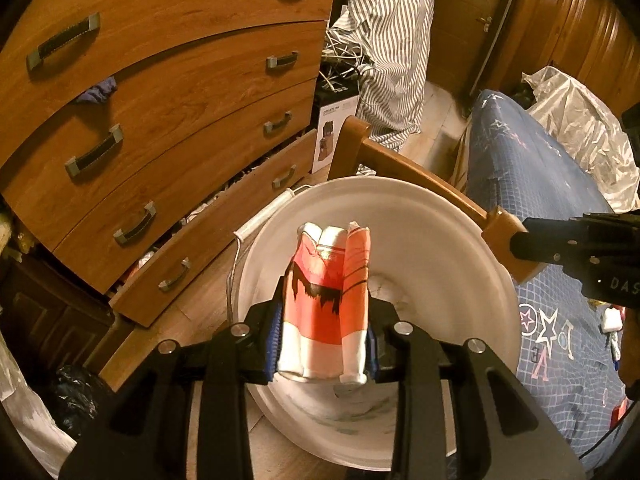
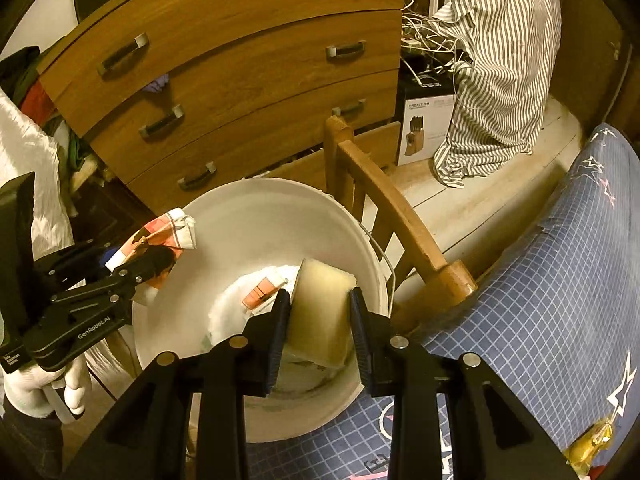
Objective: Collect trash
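Observation:
A white bucket (image 1: 448, 248) stands on the floor between the dresser and the bed; it also shows in the right wrist view (image 2: 256, 216). My left gripper (image 1: 324, 344) is shut on a crumpled red and white wrapper (image 1: 326, 300) and holds it over the bucket; the wrapper also shows in the right wrist view (image 2: 160, 240). My right gripper (image 2: 320, 320) is shut on a pale yellow sponge block (image 2: 320, 312) above the bucket's right side. A small red and white carton (image 2: 262, 294) lies at the bucket's bottom. The right gripper's side shows at the edge of the left wrist view (image 1: 580, 248).
A wooden dresser (image 1: 160, 100) with a bottom drawer pulled open stands behind the bucket. A wooden chair (image 2: 392, 216) sits between bucket and bed. The bed has a blue star-patterned cover (image 2: 540, 280) with a yellow wrapper (image 2: 588, 444). A striped shirt (image 2: 496, 60) hangs over cables and a box.

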Tool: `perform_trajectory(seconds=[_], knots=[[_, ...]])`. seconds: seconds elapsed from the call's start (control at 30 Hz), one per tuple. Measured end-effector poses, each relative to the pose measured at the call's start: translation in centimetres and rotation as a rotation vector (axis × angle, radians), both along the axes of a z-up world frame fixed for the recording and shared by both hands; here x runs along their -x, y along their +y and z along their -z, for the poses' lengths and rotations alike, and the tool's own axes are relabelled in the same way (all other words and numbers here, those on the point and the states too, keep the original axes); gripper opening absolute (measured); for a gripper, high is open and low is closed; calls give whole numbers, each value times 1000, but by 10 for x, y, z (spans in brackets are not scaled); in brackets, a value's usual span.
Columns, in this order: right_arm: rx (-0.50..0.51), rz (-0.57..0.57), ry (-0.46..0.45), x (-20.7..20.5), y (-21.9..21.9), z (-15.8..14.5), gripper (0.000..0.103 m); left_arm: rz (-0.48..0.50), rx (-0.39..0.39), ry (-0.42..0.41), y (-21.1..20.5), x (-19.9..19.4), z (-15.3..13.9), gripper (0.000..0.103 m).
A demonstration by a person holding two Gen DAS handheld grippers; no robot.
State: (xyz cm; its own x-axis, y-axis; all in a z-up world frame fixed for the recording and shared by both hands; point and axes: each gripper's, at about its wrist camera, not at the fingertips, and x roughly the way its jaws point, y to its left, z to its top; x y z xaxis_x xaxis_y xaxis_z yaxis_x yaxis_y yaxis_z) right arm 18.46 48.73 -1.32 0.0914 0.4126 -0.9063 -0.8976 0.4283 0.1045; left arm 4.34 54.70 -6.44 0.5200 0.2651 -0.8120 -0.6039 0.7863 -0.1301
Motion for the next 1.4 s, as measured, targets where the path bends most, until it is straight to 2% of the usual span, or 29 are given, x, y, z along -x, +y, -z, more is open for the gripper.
perform_trajectory(seconds=[0.13, 0.2, 0.23, 0.57, 0.83, 0.93, 1.07, 1.2, 1.4], knots=[[-8, 1, 12, 0, 1, -1, 37, 7, -10, 2, 0, -2, 1, 44], [-17, 1, 19, 0, 1, -1, 52, -6, -22, 11, 1, -2, 1, 50], [-21, 2, 19, 0, 0, -1, 53, -12, -24, 12, 1, -2, 2, 51], [-45, 25, 30, -7, -12, -3, 53, -12, -27, 15, 1, -2, 5, 53], [-92, 51, 34, -7, -34, -16, 53, -4, -36, 15, -4, 0, 2, 58], [-154, 80, 25, -1, -68, -28, 56, 11, -56, 0, -17, 3, -3, 61], [-219, 131, -27, 12, -132, -37, 62, 93, -64, -35, -55, -3, -6, 61], [-266, 220, -85, 26, -227, -35, 65, 225, -58, -64, -115, -25, -5, 61], [-242, 357, -101, 24, -374, -15, 66, 433, -28, -59, -215, -68, 12, 61]])
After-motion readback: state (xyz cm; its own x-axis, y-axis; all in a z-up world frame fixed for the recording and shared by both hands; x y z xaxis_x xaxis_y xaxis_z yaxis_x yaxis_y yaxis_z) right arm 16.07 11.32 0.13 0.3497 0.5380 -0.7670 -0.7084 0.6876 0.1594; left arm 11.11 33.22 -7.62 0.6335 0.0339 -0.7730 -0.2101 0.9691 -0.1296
